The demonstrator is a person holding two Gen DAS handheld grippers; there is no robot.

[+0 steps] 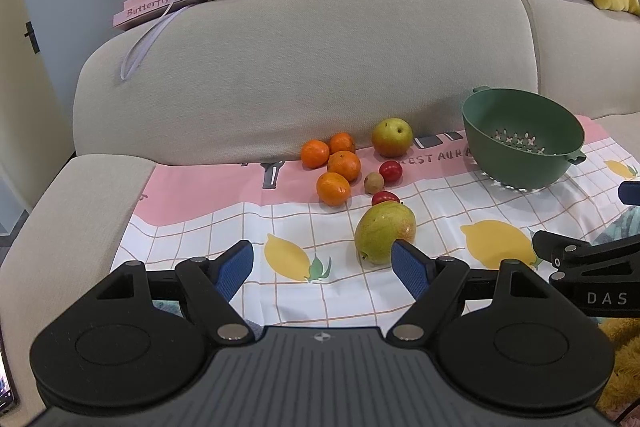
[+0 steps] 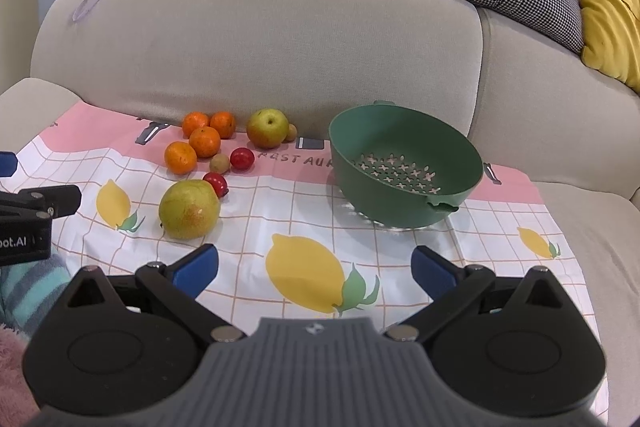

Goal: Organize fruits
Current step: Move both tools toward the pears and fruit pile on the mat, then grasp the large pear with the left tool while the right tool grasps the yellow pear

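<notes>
Fruit is gathered on the lemon-print cloth (image 2: pixel 400 267) spread over the sofa seat: four oranges (image 2: pixel 204 141) at the far left, a pear (image 2: pixel 267 128) beside them, a mango (image 2: pixel 189 209) nearer. The green colander (image 2: pixel 404 163) is tilted at the right, empty. Both the left gripper (image 1: pixel 323 263) and right gripper (image 2: pixel 314 265) are held released, grasping nothing.

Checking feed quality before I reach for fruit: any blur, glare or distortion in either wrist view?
Left wrist view: sharp on the mango and oranges, soft even light, no glare; fisheye bends the sofa edges, corners dark. Right wrist view: equally sharp, the green colander holes readable, faint shadow beneath it; same barrel distortion, and the left hand-held gripper and right hand-held gripper look oversized.
</notes>
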